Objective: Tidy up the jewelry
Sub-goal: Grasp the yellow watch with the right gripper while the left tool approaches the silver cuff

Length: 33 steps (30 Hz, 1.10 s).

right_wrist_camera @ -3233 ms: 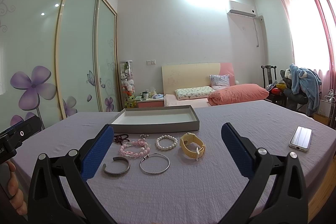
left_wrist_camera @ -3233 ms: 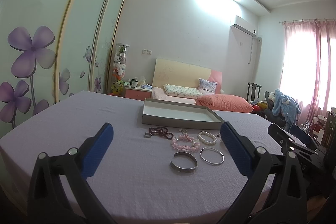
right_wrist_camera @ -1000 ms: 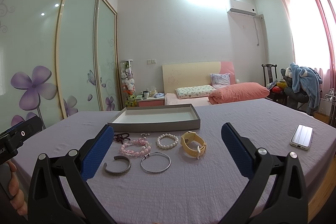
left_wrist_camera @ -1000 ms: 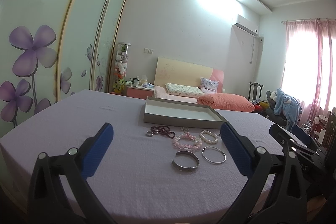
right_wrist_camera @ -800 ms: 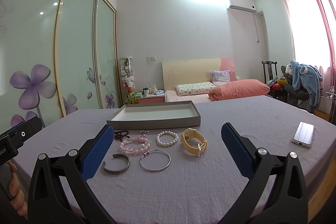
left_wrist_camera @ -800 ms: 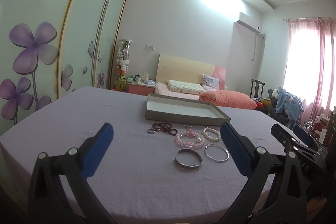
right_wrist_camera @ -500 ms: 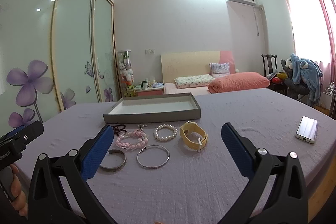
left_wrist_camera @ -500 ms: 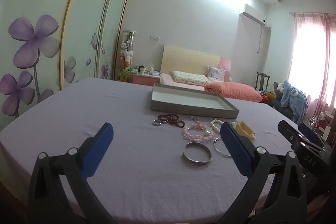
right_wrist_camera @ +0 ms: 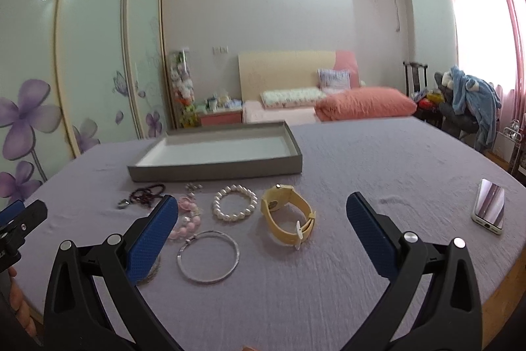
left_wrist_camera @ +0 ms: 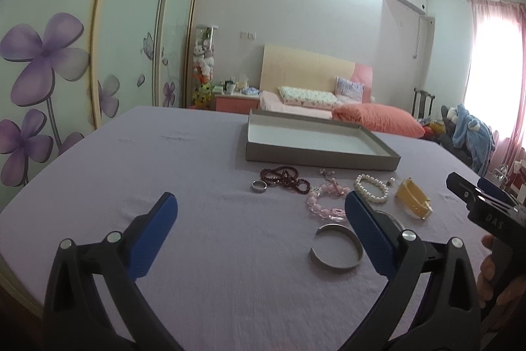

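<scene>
Hovering over the lilac bedsheet [right_wrist_camera: 378, 160], you have both tools spread wide and empty: the left gripper [left_wrist_camera: 259, 219] hangs above bare cloth left of the pieces, and the right gripper [right_wrist_camera: 263, 216] frames the yellow watch [right_wrist_camera: 287, 213].

Nothing has gone into the grey tray [right_wrist_camera: 217, 168] yet. All the jewelry lies just in front of it: a metal ring [left_wrist_camera: 259, 186], a dark red bead strand [left_wrist_camera: 284, 178], a pink bead bracelet [left_wrist_camera: 325, 203], a white pearl bracelet [right_wrist_camera: 234, 202], the watch, a thin silver bangle [right_wrist_camera: 208, 255] and an open silver cuff [left_wrist_camera: 337, 249].

Your likeliest trouble is the crowding. The pink beads touch or nearly touch the thin bangle, and the dark strand sits just beside the ring, so a wide closing could catch two pieces or drag a neighbour along the cloth. The sheet itself is soft and wrinkled; press down too hard on the flat bangle or the ring and you may pinch fabric instead of metal, pulling the whole layout. The bangle and cuff look thin and smooth, so they may well slip or flip from the pads. The watch stands on its edge and could roll if you nudge it. Mind the phone [right_wrist_camera: 490, 209] near the bed edge on your right, well apart from the pieces, and keep the two tools from meeting over the cluster.
</scene>
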Motion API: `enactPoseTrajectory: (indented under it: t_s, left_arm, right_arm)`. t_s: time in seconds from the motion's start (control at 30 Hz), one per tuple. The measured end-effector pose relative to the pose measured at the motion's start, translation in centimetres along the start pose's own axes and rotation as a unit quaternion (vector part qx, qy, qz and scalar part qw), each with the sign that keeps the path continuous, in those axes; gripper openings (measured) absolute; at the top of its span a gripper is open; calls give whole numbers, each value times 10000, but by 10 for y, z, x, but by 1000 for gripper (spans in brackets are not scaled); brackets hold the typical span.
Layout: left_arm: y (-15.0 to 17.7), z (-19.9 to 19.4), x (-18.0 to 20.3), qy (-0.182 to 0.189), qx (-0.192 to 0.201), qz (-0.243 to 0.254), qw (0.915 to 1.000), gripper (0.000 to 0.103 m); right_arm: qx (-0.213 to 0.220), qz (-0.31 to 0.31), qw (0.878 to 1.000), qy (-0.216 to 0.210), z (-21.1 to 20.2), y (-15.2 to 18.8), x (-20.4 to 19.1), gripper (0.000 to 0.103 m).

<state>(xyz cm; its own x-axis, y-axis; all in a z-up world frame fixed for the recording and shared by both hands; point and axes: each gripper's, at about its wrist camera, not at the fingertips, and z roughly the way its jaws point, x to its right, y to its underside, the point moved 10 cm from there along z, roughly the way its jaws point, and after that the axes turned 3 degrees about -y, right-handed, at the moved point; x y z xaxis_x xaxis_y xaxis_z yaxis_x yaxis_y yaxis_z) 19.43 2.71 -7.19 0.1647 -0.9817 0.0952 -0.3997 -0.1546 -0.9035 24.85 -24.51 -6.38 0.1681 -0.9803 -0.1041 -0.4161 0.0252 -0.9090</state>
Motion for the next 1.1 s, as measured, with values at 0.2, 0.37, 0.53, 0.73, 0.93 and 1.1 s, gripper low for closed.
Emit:
enactPoseTrajectory:
  t_s: [0.2,0.37,0.53,0.73,0.93,1.1]
  left_arm:
    - [-3,25,-2,1,-311,-14,9995,99]
    - [-2,43,-3,-62,-522,2,9986,99]
    - [0,58,-3,-116,-730,65,9972,99]
    - [1,72,-6,-180,-909,120,9956,99]
    - [7,77,-1,-91,-1061,149,9942,99]
    - [12,75,12,29,-1128,270,9932,99]
  right_arm:
    - [-830,-28,9965,-80,43,12,11,101]
    - [-1390,78,9902,-104,67,24,17,101]
    - [-1789,59,9838,93,90,32,25,101]
    - [-2149,127,9764,161,102,43,30,96]
    - [-2297,212,9729,161,104,46,32,82]
    - [-2286,197,9732,164,101,45,32,40]
